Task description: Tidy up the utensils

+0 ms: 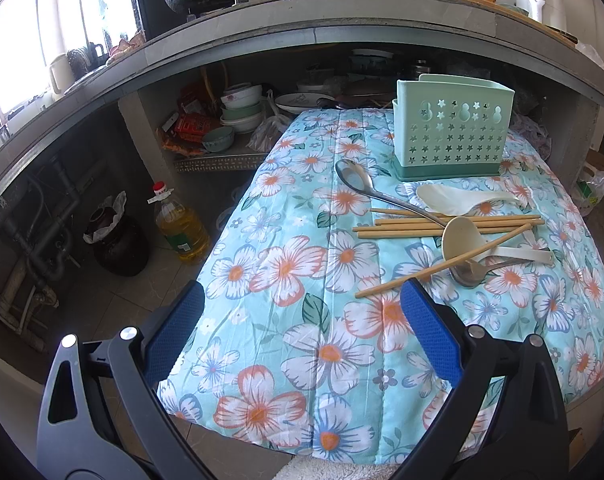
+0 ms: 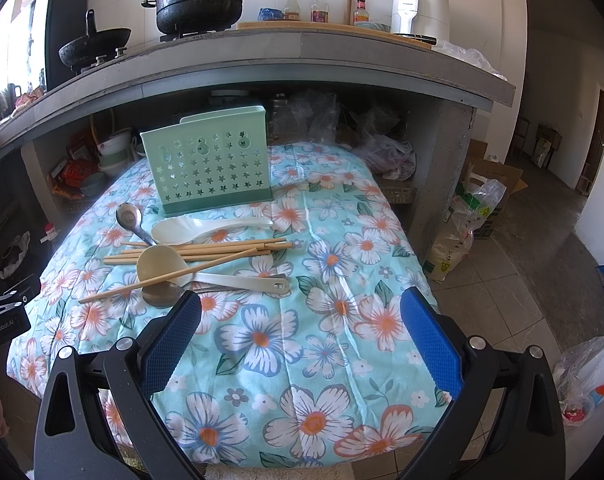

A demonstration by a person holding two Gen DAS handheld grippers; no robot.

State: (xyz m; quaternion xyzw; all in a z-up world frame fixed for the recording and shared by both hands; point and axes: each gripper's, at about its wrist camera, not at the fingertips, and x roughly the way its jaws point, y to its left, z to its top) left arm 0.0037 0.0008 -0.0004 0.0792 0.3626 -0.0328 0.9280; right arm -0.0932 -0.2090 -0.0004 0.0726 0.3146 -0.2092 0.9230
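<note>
Both the left hand-held gripper [image 1: 302, 344] and right hand-held gripper [image 2: 302, 344] were released and empty. The utensils [image 2: 190, 260] lay heaped on the table [image 2: 302, 360] before the green holder [image 2: 208, 168]. Crossed chopsticks [image 2: 162, 280] risked dragging neighbouring spoons when lifted.

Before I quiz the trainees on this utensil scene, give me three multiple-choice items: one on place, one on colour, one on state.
1. Where does the holder stand?
A. behind the utensil pile
B. on the floor
C. on the stove

2. What colour is the holder?
A. red
B. mint green
C. black

3. How are both hand-held grippers, left and right?
A. shut on chopsticks
B. shut on a spoon
C. open, holding nothing

Key: 1 A, it stands on the floral cloth beyond the chopsticks; 2 B, its star-punched wall is mint; 3 C, blue pads are wide apart.
</note>
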